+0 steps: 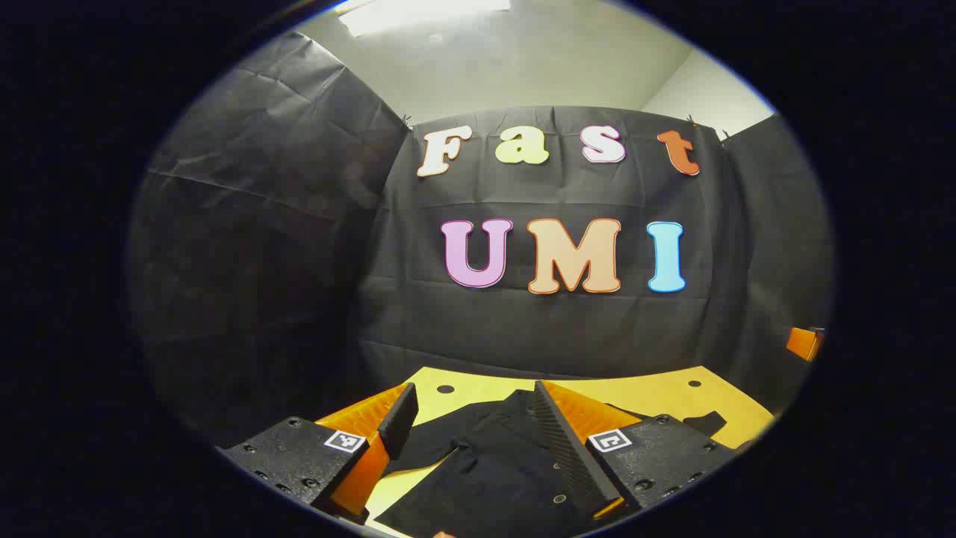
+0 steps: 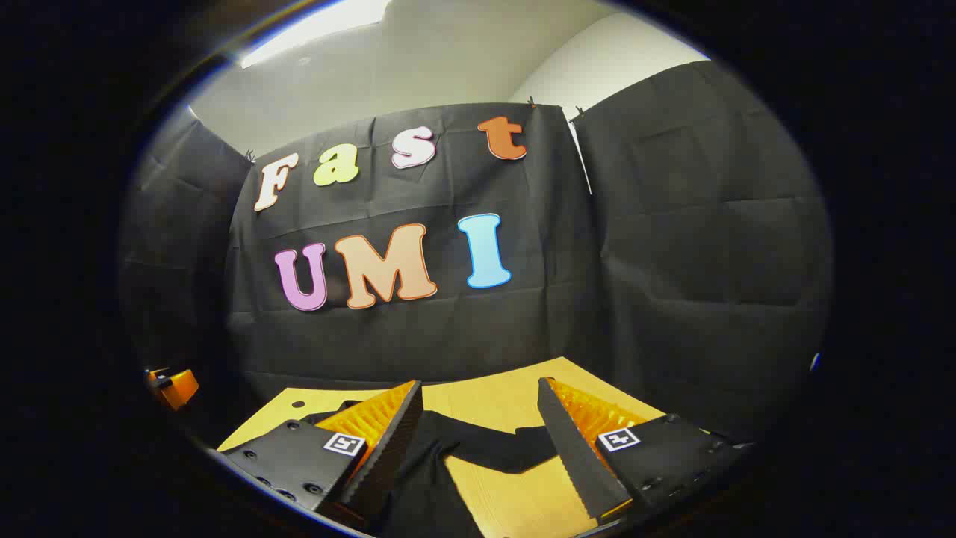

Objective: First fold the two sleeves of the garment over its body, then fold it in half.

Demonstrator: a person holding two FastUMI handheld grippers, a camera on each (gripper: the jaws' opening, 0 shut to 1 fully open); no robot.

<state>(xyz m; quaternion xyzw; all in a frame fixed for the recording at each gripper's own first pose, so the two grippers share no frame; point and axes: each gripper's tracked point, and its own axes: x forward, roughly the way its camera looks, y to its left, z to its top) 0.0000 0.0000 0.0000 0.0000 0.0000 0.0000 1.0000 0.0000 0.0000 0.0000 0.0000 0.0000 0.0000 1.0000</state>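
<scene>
Left gripper (image 1: 470, 396) jaws wide apart, empty, above the black button-front cloth garment (image 1: 485, 471) on the yellow wooden table (image 1: 657, 392). Right gripper (image 2: 479, 400) likewise spread, empty; sleeve (image 2: 485, 447) lies crosswise between its fingers, nearest this hand.

Light comes from above: a ceiling lamp (image 1: 426, 11) glares white at the top of the left gripper view, and the same kind of bright strip (image 2: 317, 26) burns out at the upper left of the right gripper view. The pale ceiling (image 1: 523, 60) is evenly lit, while the black cloth wall (image 1: 261, 224) soaks up light and stays dim, its creases faint. The yellow table (image 2: 508, 388) is bright and sharp. The dark garment (image 1: 485, 478) loses detail in shadow. Both views bend strongly toward their rims, where straight lines curve and sharpness softens.
</scene>
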